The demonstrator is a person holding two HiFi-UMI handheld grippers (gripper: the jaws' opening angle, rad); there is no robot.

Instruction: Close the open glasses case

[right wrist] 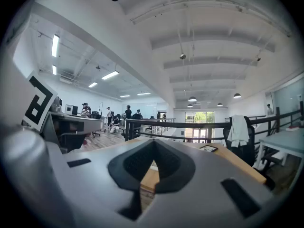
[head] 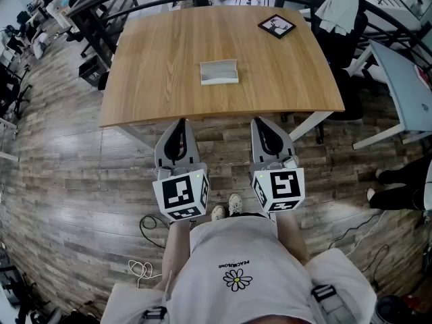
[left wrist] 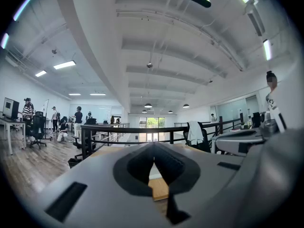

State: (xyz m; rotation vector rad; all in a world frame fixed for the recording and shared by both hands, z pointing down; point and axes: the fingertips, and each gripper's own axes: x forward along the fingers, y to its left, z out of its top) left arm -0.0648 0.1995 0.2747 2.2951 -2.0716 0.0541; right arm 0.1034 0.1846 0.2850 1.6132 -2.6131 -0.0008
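Note:
The open glasses case [head: 219,72] is white and lies on the wooden table [head: 155,79], near its middle, with its lid raised at the far side. Both grippers hang level in front of the table's near edge, well short of the case. My left gripper [head: 181,122] has its jaws closed together with nothing between them, and the tips meet in the left gripper view [left wrist: 153,146]. My right gripper [head: 259,121] is likewise shut and empty, its tips touching in the right gripper view [right wrist: 153,142]. Each points toward the table.
A black-framed picture [head: 277,25] lies at the table's far right corner. Behind the table runs a black railing [head: 135,2], with a chair draped in a white garment [head: 341,9]. A second white table [head: 405,86] stands right. Cables [head: 145,225] lie on the floor.

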